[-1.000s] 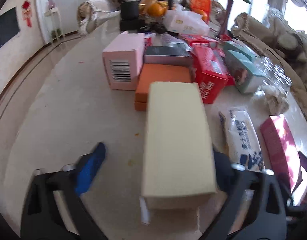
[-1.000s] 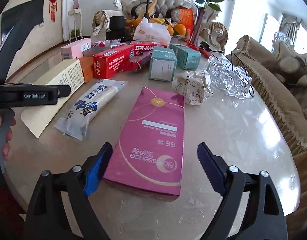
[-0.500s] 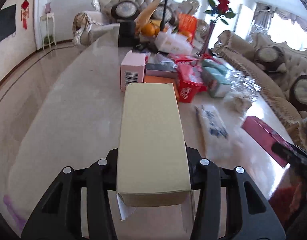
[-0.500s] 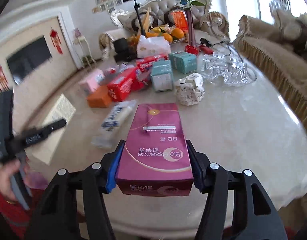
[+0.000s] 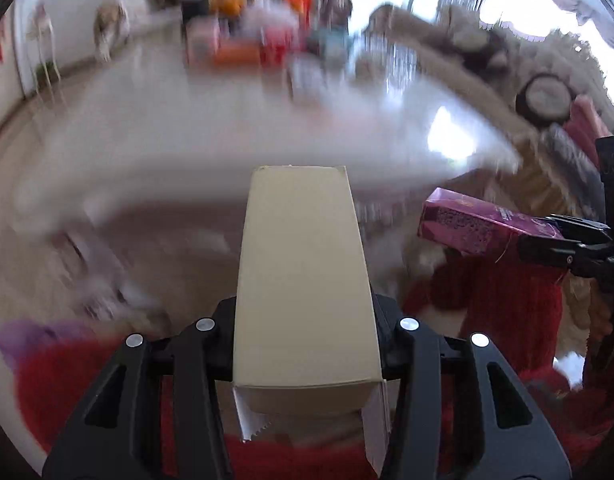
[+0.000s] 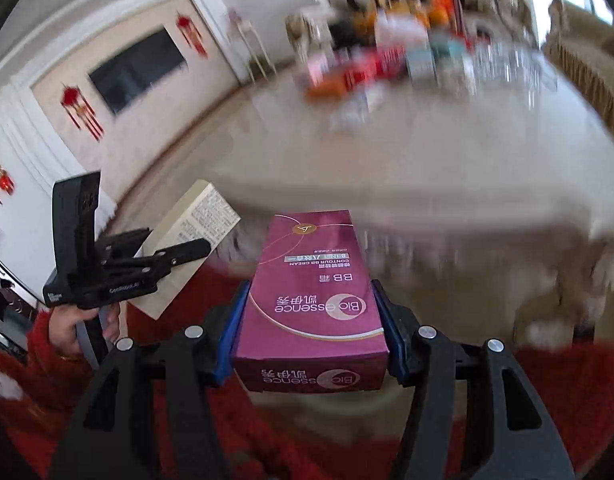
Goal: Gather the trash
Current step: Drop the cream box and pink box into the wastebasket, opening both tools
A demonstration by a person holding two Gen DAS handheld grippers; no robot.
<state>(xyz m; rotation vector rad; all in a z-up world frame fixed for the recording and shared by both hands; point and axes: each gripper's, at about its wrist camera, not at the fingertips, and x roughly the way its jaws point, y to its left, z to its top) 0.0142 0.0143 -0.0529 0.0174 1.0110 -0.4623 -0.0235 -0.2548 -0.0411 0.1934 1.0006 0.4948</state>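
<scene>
My left gripper [image 5: 305,332] is shut on a long cream cardboard box [image 5: 303,264] and holds it in the air, off the table. My right gripper [image 6: 311,328] is shut on a magenta BB cream box [image 6: 313,292], also lifted clear of the table. In the left wrist view the magenta box [image 5: 475,224] shows at the right in the other gripper. In the right wrist view the cream box [image 6: 191,248] shows at the left in the left gripper [image 6: 139,264]. Both views are motion-blurred.
The marble table [image 6: 407,160] lies ahead, with a blurred cluster of boxes and packets [image 6: 387,60] at its far end. My red sleeves [image 5: 487,300] fill the lower view. A beige sofa [image 5: 507,52] stands at the right.
Both grippers closed on their boxes, lifted them off the table and pulled back toward my body. The table now lies farther ahead and both views blur.
</scene>
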